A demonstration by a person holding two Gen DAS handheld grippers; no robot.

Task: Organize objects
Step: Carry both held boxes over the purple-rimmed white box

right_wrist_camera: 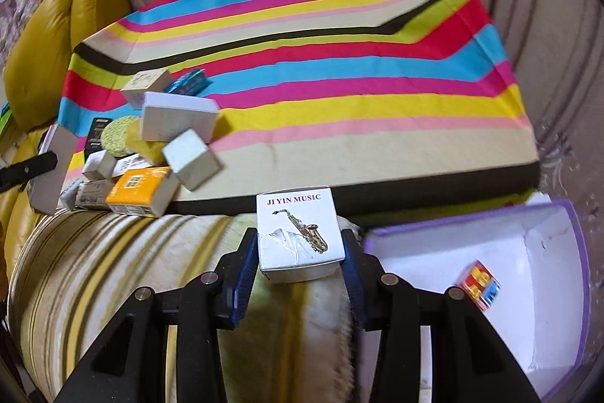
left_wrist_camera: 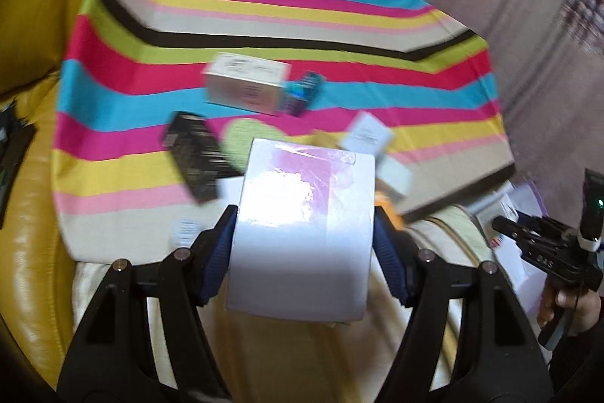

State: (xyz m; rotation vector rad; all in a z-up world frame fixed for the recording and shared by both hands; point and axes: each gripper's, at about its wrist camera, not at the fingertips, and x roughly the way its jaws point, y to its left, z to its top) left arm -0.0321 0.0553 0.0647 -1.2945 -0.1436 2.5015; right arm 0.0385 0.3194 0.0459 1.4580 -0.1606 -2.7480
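While both wrist views look over a striped cushion, each hand-held gripper has a box between its fingers.

Pile of boxes: in the right wrist view, at the left of the frame, a heap of small boxes (right_wrist_camera: 177,123) lies on the near left corner of the striped cushion (right_wrist_camera: 339,101); an orange box (right_wrist_camera: 141,191) sits at its near edge.

Left hand-held gripper (left_wrist_camera: 304,233): lower centre of the left wrist view, closed onto a white box with a pink patch (left_wrist_camera: 302,225), its blue pads pressed to the box's two sides. Blur hides any print on the box.

Right hand-held gripper (right_wrist_camera: 300,253): lower centre of its own view, closed onto a white box with a saxophone picture (right_wrist_camera: 298,233), which stands upright between the fingers, over a pale striped blanket (right_wrist_camera: 113,270).

Purple-edged tray (right_wrist_camera: 547,214): lower right of the right wrist view, beside the gripper; a small red, yellow and blue box (right_wrist_camera: 479,284) lies inside.
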